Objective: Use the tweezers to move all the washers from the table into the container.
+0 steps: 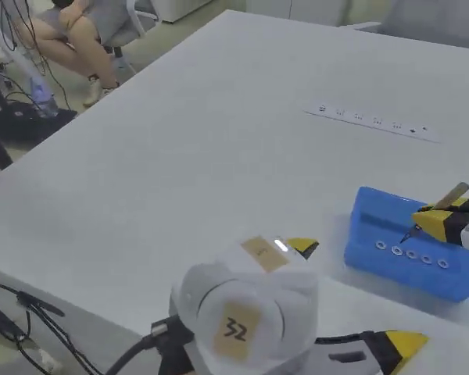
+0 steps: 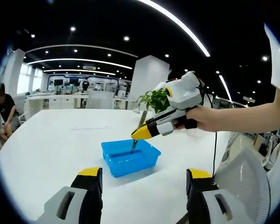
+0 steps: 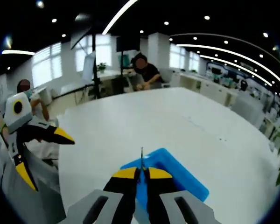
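Holding tweezers (image 1: 413,232) over the blue container (image 1: 453,283)

Nearest the headset, low in the centre of the head view, the left gripper (image 1: 365,293) sits released. Its yellow-tipped jaws are spread wide with nothing between them. It seems parked there on purpose, out of the working line and pointed so that its own view looks straight at the container.

Beyond it, at the right edge of the frame, the right gripper (image 1: 431,220) is clenched on the tweezers. The jaws are pinched together along the shaft so the thin tool cannot twist. The tweezers slope downward with their tip inside the container's walls, a pose suited to dropping a washer rather than flinging it.

Five washers (image 1: 410,254) lie in a row along the container's near side. Whether the tip carries another is too small to tell. The container rests on the white table (image 1: 180,156), on the person's side of it, which probably keeps each trip short.

Farther off, in the upper right, a pale strip with small marks (image 1: 375,123), perhaps a socket panel, lies flat on the table. Farthest, in the upper left corner, a seated person (image 1: 78,31) is well apart from the work.
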A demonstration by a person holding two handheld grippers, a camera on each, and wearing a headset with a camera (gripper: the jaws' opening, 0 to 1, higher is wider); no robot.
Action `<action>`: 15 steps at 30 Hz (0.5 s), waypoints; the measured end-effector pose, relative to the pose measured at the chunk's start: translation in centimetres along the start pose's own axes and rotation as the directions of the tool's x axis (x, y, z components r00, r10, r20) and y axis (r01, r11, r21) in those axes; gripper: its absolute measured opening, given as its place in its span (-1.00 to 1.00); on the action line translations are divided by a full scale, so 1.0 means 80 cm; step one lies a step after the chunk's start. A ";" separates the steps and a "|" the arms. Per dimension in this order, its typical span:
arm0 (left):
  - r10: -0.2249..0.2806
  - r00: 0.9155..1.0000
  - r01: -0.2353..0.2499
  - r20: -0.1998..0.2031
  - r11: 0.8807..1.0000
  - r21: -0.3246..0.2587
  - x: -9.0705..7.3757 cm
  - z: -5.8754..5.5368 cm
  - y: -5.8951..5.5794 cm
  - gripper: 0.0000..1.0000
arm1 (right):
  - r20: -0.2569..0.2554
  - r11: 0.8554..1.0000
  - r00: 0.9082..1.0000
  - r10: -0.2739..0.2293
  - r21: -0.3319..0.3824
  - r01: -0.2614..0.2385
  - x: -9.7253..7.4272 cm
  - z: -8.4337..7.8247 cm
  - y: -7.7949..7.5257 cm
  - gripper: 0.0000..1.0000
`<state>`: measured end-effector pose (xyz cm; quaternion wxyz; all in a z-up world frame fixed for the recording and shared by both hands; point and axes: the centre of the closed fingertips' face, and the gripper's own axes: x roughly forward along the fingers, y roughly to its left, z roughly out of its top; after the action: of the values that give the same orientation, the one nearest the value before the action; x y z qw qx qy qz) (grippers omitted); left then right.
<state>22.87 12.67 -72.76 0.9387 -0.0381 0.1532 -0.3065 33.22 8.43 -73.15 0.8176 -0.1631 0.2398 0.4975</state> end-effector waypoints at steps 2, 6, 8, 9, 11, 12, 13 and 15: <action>-0.012 1.000 0.012 -0.003 1.000 0.001 0.000 0.000 -0.003 0.38 | 0.024 1.000 1.000 -0.001 0.007 0.001 -0.015 0.002 0.011 -0.94; -0.034 0.999 0.034 -0.027 0.999 0.014 0.001 -0.003 -0.008 0.26 | 0.050 0.998 0.999 -0.004 0.055 0.001 -0.041 -0.009 0.033 -0.94; -0.046 0.998 0.047 -0.035 0.999 0.015 0.001 -0.004 -0.011 0.24 | 0.052 0.997 0.999 -0.004 0.080 0.000 -0.049 -0.018 0.043 -0.94; -0.066 0.997 0.067 -0.042 0.998 0.016 0.001 -0.005 -0.015 0.21 | 0.047 0.996 0.999 -0.001 0.090 -0.003 -0.053 -0.027 0.050 -0.94; -0.098 0.993 0.099 -0.064 0.995 0.014 0.002 -0.009 -0.021 0.20 | 0.044 0.992 0.999 0.003 0.123 -0.008 -0.058 -0.042 0.059 -0.94; -0.118 0.990 0.120 -0.078 0.993 0.015 0.001 -0.011 -0.025 0.18 | 0.040 0.989 0.999 0.004 0.144 -0.010 -0.059 -0.048 0.062 -0.94; -0.138 0.987 0.141 -0.088 0.990 0.027 0.001 -0.012 -0.029 0.16 | 0.038 0.982 0.999 0.011 0.187 -0.018 -0.059 -0.058 0.069 -0.94; -0.177 0.978 0.182 -0.110 0.983 0.040 0.000 -0.015 -0.037 0.10 | 0.034 0.979 0.999 0.016 0.204 -0.022 -0.059 -0.069 0.075 -0.94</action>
<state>20.83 10.27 -73.40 0.8985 -0.0121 0.1909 -0.3952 24.79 4.87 -75.33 0.8289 -0.0678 0.2782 0.4806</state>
